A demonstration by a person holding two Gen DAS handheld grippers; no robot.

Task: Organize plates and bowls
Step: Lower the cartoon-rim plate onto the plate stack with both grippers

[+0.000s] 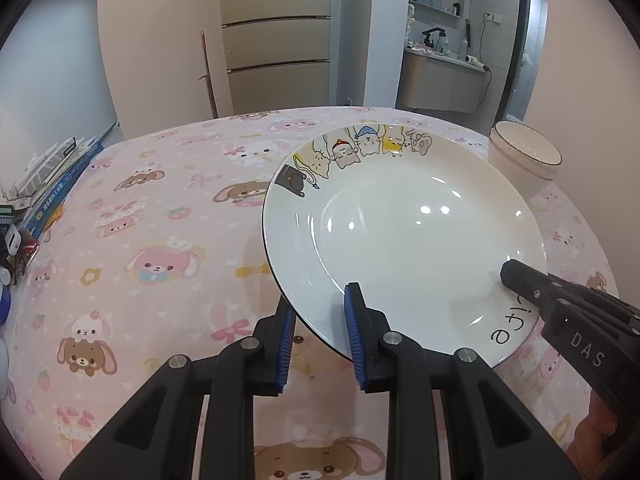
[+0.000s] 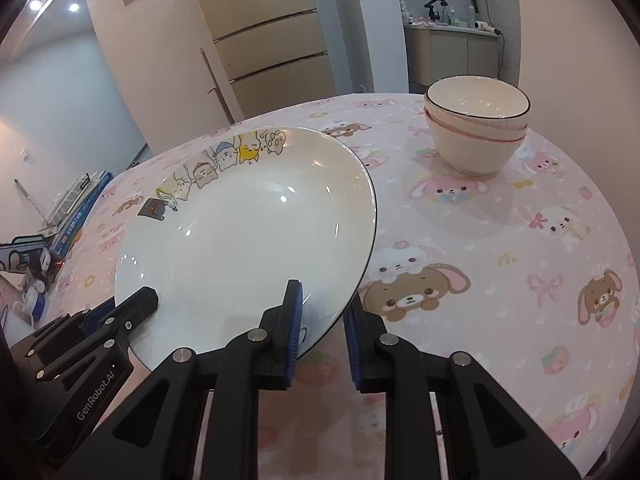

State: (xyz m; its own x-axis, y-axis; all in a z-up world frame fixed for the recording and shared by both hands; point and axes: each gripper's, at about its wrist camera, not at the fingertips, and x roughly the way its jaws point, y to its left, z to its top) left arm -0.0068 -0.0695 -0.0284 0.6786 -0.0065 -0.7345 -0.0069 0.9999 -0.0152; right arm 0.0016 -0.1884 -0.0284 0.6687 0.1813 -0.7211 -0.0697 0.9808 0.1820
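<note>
Plate (image 1: 404,232) gripped by both tools (bowls (image 2: 476,128) stacked).

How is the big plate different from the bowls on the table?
The plate is wide and shallow; the bowls are small and deep. The plate has cartoon animals drawn along its rim; the bowls are plain with thin rim lines. The plate is tilted, held at its edge by the left tongs and right tongs; the bowls stand stacked on the tablecloth. Both are glossy white.
</note>
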